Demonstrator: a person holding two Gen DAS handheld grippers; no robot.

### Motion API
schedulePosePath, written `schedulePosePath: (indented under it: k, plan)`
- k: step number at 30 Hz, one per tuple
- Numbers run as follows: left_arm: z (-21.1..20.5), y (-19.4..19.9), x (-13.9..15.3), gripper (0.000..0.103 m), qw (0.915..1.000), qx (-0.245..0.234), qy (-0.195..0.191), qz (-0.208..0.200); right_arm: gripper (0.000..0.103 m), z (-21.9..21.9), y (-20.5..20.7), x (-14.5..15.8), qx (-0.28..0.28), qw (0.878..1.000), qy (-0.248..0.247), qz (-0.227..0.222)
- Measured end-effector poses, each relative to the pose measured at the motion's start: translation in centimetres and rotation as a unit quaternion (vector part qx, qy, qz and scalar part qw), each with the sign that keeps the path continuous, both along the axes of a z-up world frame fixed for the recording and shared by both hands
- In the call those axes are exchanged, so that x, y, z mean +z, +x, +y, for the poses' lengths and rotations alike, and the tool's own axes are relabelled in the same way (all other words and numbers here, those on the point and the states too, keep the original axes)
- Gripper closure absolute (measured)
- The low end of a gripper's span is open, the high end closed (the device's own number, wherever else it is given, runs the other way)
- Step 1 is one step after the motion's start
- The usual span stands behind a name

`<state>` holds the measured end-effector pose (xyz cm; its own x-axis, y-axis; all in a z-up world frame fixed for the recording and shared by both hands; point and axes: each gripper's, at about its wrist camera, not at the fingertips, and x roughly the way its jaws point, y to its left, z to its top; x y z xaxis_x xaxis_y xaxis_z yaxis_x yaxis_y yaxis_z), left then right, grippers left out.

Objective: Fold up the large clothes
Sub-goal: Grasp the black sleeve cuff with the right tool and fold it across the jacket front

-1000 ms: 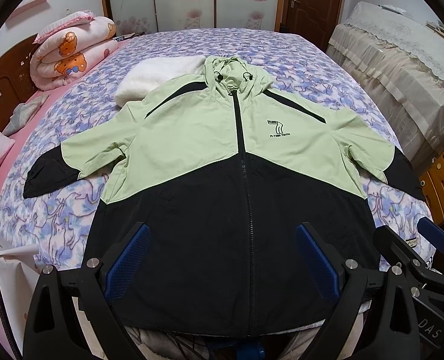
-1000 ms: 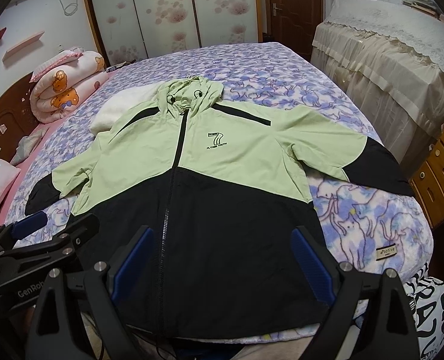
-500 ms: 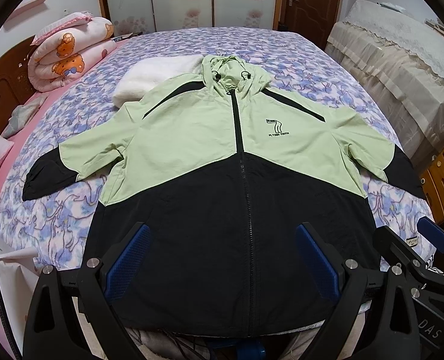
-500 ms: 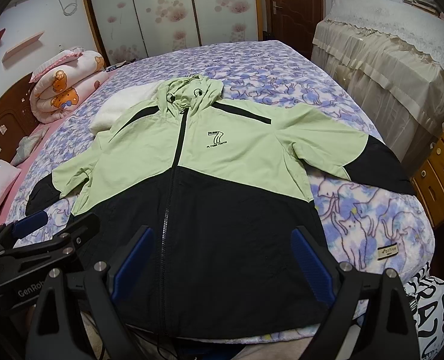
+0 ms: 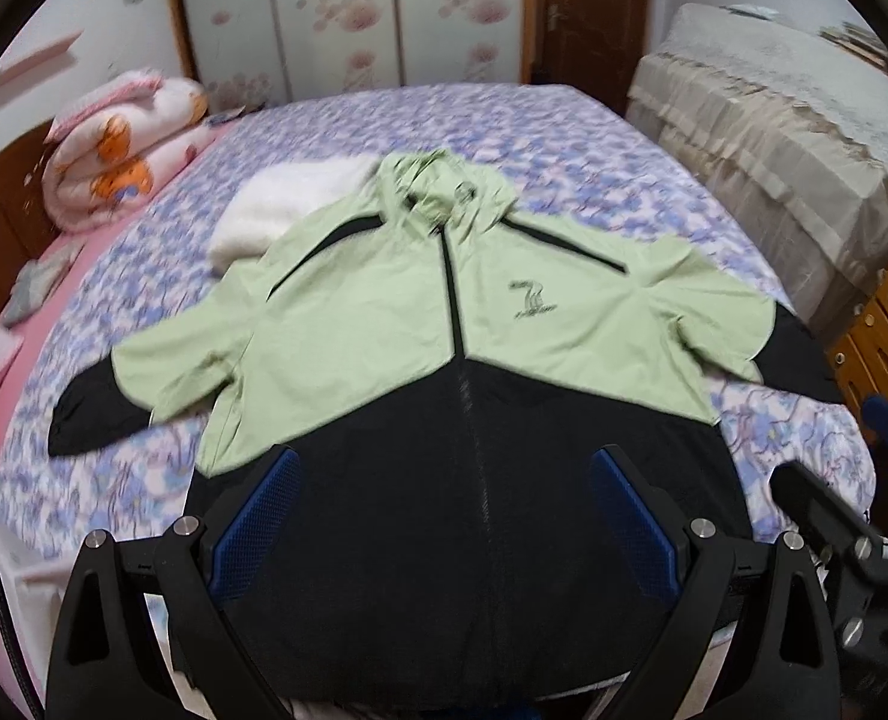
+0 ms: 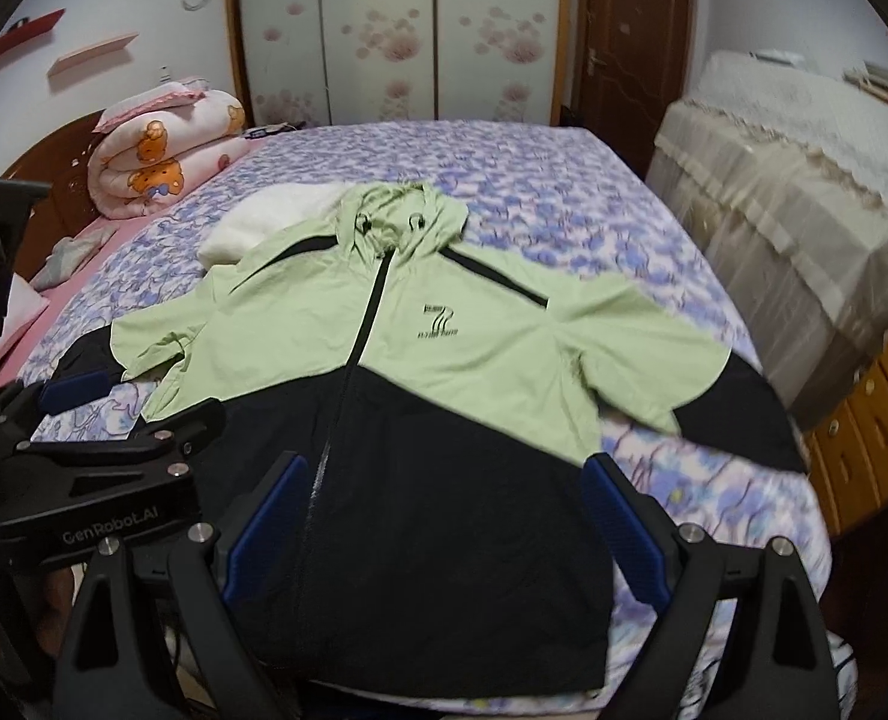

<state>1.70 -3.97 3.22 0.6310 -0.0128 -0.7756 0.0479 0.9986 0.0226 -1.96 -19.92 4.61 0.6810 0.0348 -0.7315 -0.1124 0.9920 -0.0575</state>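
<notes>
A hooded jacket [image 5: 384, 324] [image 6: 474, 360], pale green above and black below, lies flat and zipped on the bed with both sleeves spread out. Its hem reaches the bed's near edge. My left gripper [image 5: 444, 516] hovers open above the black lower part, blue pads wide apart, nothing between them. My right gripper [image 6: 438, 522] is likewise open over the black hem area, holding nothing. Each gripper shows at the edge of the other's view: the right gripper [image 5: 846, 516] at the left view's right side, the left gripper [image 6: 120, 450] at the right view's left side.
The bed [image 6: 564, 204] has a purple floral cover. A white pillow [image 5: 288, 210] lies beside the hood, a rolled pink quilt [image 6: 162, 162] at the headboard. A cloth-draped piece of furniture [image 6: 804, 192] and wooden drawers [image 6: 870, 420] stand to the right.
Both views have tilted upward and pulled back slightly, with motion blur. The jacket lies as before and both grippers stay open.
</notes>
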Motion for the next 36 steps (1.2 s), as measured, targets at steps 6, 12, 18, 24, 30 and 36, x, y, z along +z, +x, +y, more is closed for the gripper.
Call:
schedulePosePath:
  k: [6,12,18,24,30,36]
  plan:
    - [-2.9,2.0,3.2,0.007,0.9968,-0.067,-0.006,-0.044,0.010,-4.4,1.2,2.3,-0.045,0.997,-0.029,-0.049]
    - [-6.7,6.4,5.4,0.006,0.9931,-0.095,-0.055,-0.041,0.010,-11.3,3.0,1.7,-0.127,0.991,-0.013,-0.042]
    - [-11.2,10.7,4.5,0.006,0.9925,-0.105,-0.053,-0.034,0.010,-19.8,4.7,-2.7,-0.208,0.977,0.043,0.005]
    - [-16.1,15.8,-0.3,0.006,0.9948,-0.096,-0.030,0.016,0.010,-28.5,6.4,-9.5,-0.284,0.949,0.124,0.049]
    - [-20.7,18.5,-5.2,0.006,0.9933,-0.113,-0.012,0.022,0.022,-35.4,8.2,-15.7,-0.340,0.910,0.228,0.068]
    - [-22.9,19.3,-7.7,0.006,0.9904,-0.129,-0.013,0.047,0.034,-39.7,10.3,-19.8,-0.390,0.865,0.307,0.072]
